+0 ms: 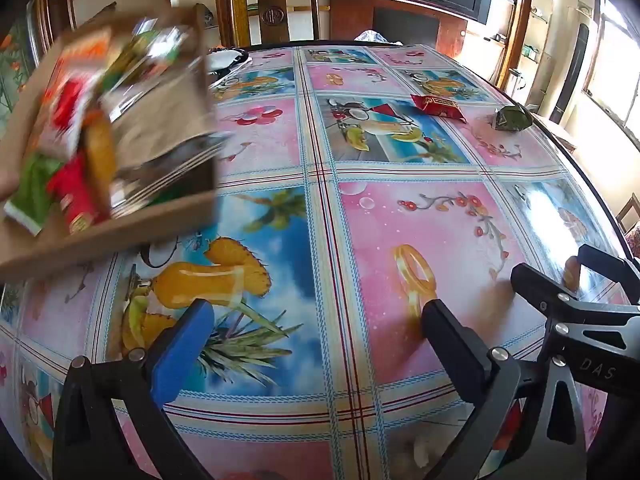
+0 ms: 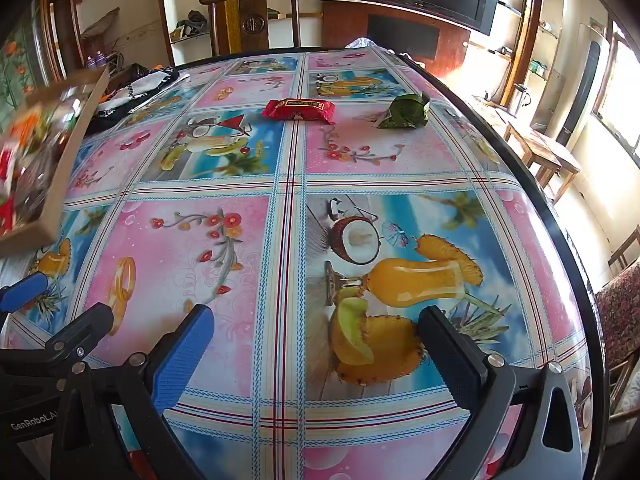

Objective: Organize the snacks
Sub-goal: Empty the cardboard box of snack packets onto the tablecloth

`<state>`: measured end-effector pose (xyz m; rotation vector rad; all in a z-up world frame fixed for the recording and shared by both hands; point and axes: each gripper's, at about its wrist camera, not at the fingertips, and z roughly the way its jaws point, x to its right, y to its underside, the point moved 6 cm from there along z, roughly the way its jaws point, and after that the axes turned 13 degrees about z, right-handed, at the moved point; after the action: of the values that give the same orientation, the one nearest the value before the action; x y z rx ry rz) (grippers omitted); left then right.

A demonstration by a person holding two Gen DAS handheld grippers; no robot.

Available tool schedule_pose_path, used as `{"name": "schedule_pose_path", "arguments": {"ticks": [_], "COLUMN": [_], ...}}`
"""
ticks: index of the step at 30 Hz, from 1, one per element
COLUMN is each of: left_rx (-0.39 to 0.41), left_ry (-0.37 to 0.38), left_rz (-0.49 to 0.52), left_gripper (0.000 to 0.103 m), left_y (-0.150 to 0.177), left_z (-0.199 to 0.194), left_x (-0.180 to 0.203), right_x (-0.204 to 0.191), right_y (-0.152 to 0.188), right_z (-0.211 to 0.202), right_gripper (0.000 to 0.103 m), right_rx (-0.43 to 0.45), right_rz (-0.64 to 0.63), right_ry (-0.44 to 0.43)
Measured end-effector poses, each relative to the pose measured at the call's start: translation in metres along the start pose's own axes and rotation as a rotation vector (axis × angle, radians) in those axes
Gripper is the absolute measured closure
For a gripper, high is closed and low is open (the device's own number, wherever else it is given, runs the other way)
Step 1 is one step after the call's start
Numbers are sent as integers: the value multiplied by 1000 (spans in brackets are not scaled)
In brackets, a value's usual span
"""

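Observation:
A cardboard box full of several bright snack packets sits tilted and motion-blurred over the table's left side; its wall also shows in the right wrist view. A red snack packet and a crumpled green packet lie loose on the far part of the table. My left gripper is open above the near tablecloth with nothing between its fingers. My right gripper is just to its right, also open and holding nothing. Each gripper shows in the other's view.
The round table has a glossy fruit-and-flower cloth and a dark rim curving along the right. A black-and-white cloth heap lies at the far left. A wooden chair stands behind the table, and a low wooden bench stands to the right.

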<state>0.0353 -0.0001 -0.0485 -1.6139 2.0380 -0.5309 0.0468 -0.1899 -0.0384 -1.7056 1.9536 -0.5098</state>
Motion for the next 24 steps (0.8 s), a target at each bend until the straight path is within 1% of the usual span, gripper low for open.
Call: {"name": "schedule_pose_path", "arguments": {"ticks": [24], "left_rx": [-1], "left_ry": [-2], "left_rz": [3], "left_gripper": [0], "left_y": [-1], "left_z": [-1], "left_x": [1], "right_x": [1], "right_y": [1], "right_z": [1], "right_gripper": [1], "right_rx": [-1], "right_rz": [0], "right_ry": [1]}}
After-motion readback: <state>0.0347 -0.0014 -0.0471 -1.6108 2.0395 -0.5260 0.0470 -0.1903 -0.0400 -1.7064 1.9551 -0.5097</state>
